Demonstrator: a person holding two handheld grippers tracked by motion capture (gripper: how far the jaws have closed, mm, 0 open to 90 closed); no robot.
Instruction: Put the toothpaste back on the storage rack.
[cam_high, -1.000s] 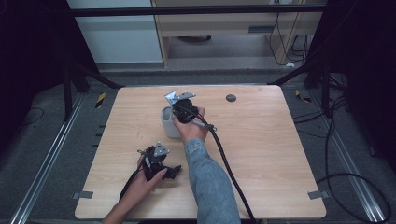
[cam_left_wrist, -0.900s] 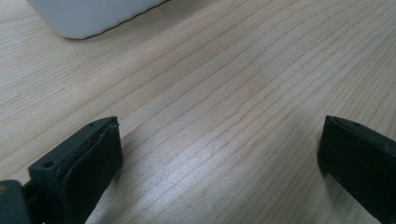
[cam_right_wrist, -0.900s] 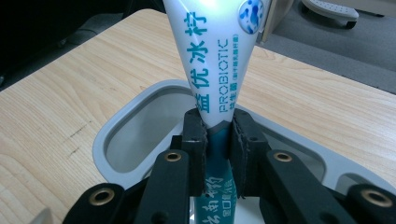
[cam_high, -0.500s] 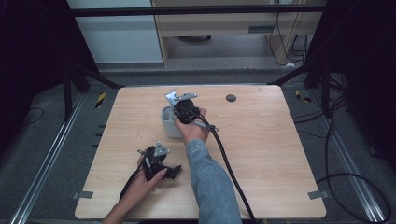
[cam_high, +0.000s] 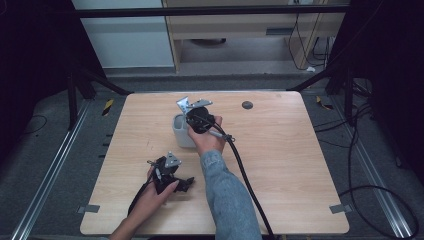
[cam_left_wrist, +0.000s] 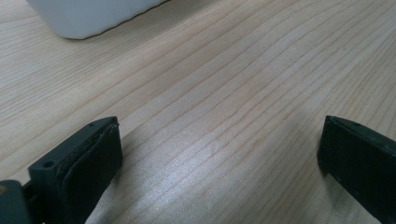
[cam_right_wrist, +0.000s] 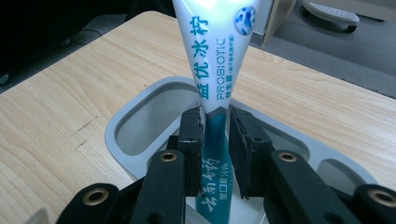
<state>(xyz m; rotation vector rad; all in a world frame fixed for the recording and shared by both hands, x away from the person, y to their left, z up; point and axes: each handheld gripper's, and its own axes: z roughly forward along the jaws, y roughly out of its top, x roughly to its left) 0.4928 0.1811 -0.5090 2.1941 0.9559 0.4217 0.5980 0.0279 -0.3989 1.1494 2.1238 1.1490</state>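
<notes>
1. Light wooden table (cam_high: 280, 165) sits centre, pale grain catching the overhead light.
2. Grey floor (cam_high: 45, 170) all around it, metal rails (cam_high: 50, 175) running at 9 and 3 o'clock.
3. At 12 o'clock, a wooden cabinet (cam_high: 235, 25) beside a white panel (cam_high: 125, 40).
4. Black cables (cam_high: 380, 200) loop at 4 o'clock.
5. Dark curtains (cam_high: 30, 60) at 10 and 2 o'clock.

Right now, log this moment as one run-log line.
right gripper: shut on toothpaste tube, over grey holder | left gripper: open, low over wooden table, holding nothing
</notes>
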